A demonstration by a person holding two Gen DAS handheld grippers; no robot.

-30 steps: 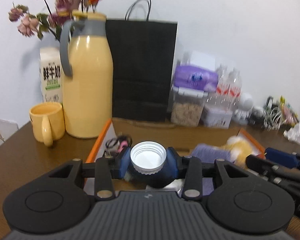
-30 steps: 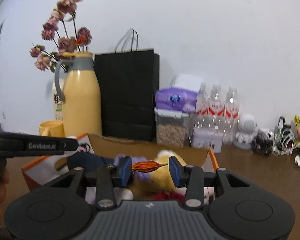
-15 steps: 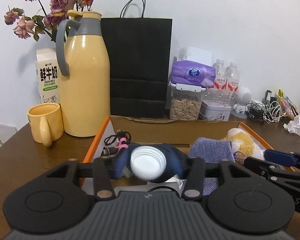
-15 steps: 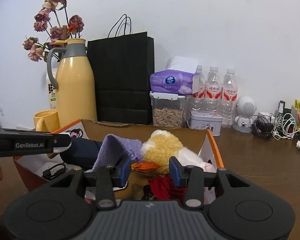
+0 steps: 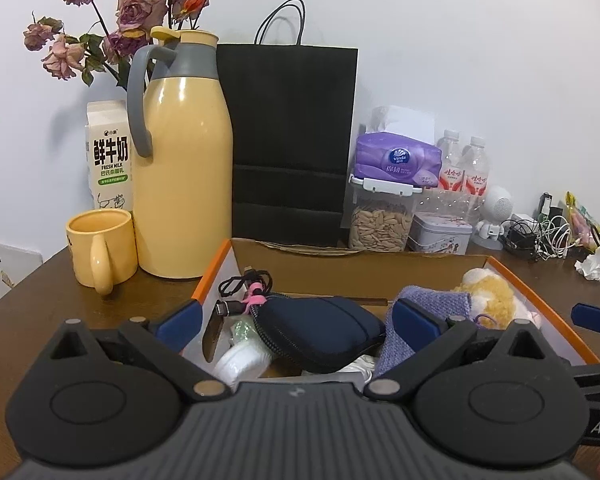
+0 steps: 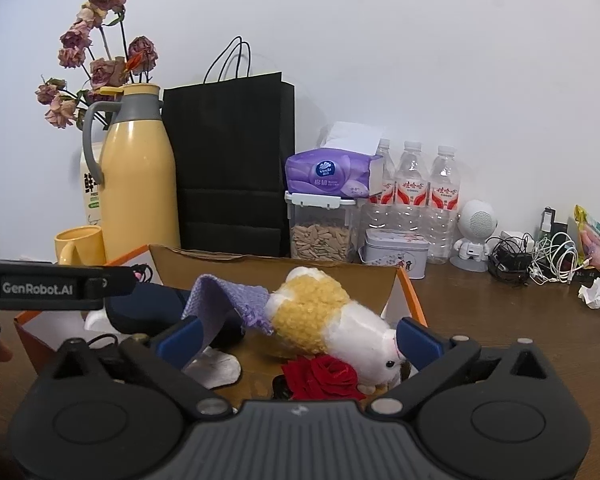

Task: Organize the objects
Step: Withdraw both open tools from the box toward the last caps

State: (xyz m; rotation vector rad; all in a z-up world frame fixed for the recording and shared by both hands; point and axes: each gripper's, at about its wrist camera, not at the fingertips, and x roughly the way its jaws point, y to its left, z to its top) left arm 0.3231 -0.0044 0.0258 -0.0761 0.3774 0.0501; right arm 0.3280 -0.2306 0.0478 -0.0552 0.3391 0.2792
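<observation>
Now both tongs, left tongs (image 5: 296,322) and right tongs (image 6: 298,336), are opening with nothing clamped, poised over the orange-edged box (image 5: 214,268), where the navy pouch (image 5: 320,332) lies crosswise beneath the left pair, nearer that hand.

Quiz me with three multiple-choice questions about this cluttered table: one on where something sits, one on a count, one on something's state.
1. Where is the purple tissue pack?
A. in the box
B. on the seed jar
C. under the mug

2. How many water bottles stand by the wall?
A. one
B. three
C. five

3. How do the right gripper's jaws stand?
A. open, empty
B. clamping the plush toy
C. clamping a mug

Answers: 1 B, it rests on the jar's lid. 2 B, three caps in a row. 3 A, spread and opening, holding nothing.
</observation>
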